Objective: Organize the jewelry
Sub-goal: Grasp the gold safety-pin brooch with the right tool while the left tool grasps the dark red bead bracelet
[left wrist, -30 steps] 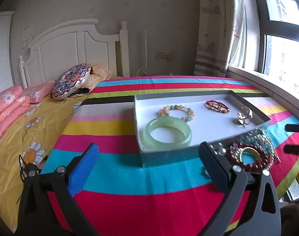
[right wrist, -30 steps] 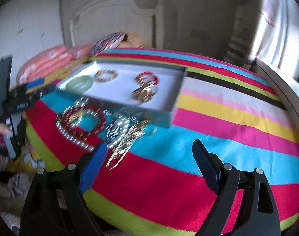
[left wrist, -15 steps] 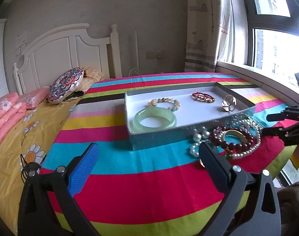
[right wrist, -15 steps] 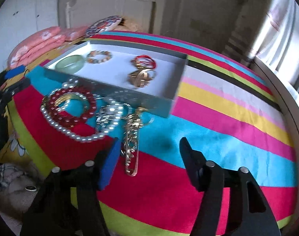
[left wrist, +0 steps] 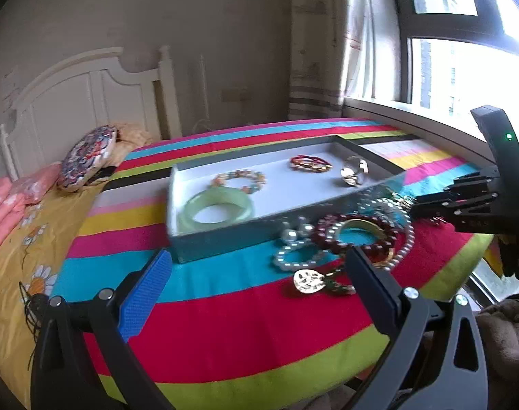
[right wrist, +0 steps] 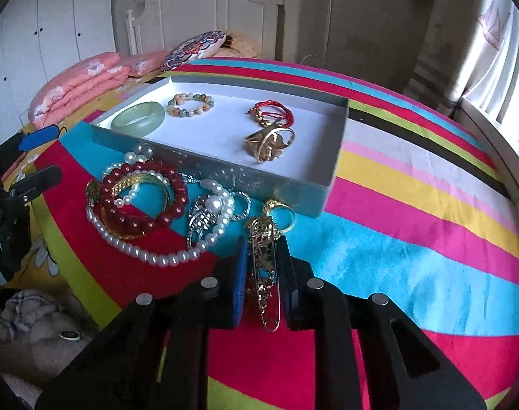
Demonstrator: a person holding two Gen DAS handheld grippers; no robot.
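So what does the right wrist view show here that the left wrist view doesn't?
Only the right wrist view shows the right gripper closed on the gold brooch pin, a gold ring beside it, and the white wardrobe. Only the left wrist view shows the open left gripper, the window and a gold round pendant. Both show the tray, green bangle, and the pearl strand.

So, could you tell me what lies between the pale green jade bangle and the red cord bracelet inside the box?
In both views, a multicoloured stone bead bracelet lies between them.
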